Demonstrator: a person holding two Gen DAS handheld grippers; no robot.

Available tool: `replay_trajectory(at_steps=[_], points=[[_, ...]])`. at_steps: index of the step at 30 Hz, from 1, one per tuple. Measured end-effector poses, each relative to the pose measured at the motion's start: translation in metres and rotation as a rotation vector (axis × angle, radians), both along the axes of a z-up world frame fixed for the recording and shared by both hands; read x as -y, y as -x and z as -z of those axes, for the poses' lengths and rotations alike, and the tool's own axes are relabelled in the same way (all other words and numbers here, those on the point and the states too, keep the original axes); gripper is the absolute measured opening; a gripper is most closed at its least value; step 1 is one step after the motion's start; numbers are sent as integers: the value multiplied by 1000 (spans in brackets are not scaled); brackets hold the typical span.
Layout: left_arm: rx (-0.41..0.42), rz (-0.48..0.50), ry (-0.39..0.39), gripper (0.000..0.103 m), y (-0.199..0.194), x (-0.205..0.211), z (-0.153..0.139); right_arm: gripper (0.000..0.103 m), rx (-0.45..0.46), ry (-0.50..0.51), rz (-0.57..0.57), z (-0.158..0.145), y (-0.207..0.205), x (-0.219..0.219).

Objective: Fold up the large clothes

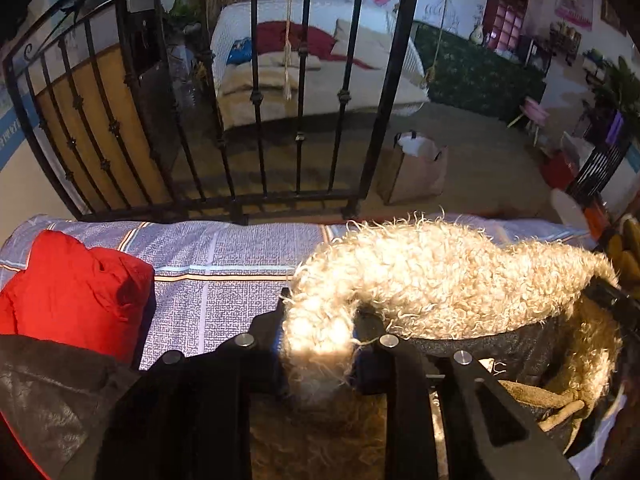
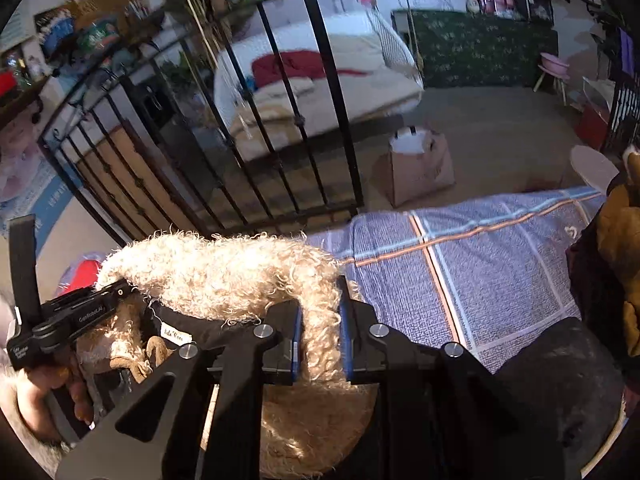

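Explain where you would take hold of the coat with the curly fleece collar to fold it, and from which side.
Grip the fleece collar, one claw at each end, coming from the near edge of the bed. It forms a thick raised roll spanning the coat's width; the left claw and right claw straddle it this way.

Ahead of the left fingers: bare checked bedsheet, passable up to the black iron bed rail. Red garment blocks to their left. Curly fleece collar fills the gap between fingers and spreads right. Right of the right fingers: open sheet, dark garment nearer.
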State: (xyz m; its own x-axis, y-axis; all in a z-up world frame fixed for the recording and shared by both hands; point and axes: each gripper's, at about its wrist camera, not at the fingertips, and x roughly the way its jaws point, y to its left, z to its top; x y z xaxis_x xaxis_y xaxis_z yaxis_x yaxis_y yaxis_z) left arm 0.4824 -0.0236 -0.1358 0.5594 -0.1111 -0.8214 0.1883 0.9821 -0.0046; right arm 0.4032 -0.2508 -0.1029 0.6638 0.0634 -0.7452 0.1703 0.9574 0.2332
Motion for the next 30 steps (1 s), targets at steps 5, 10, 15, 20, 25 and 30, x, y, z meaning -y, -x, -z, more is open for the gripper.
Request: replay_trajectory(at_steps=[5,10,15,20,25,30], points=[[-106,-17,57,42,3,-22,56,38,-105,-149,-13,57,-22,9],[32,-77,575,83,13,-88,-9,84,90,-221,55,34,13,40],[134,20,457,84,38,-74,-65,81,143,-93,-61,-6,32,17],[45,148,198,84,77,-20,-10,68,57,22,-228,30,49,-41],[-147,96,53,85,59,-5,91,66,-225,-27,-219,124,23,-50],[-132,117,48,91,58,-7,96,69,-202,-14,-208,129,21,-49]])
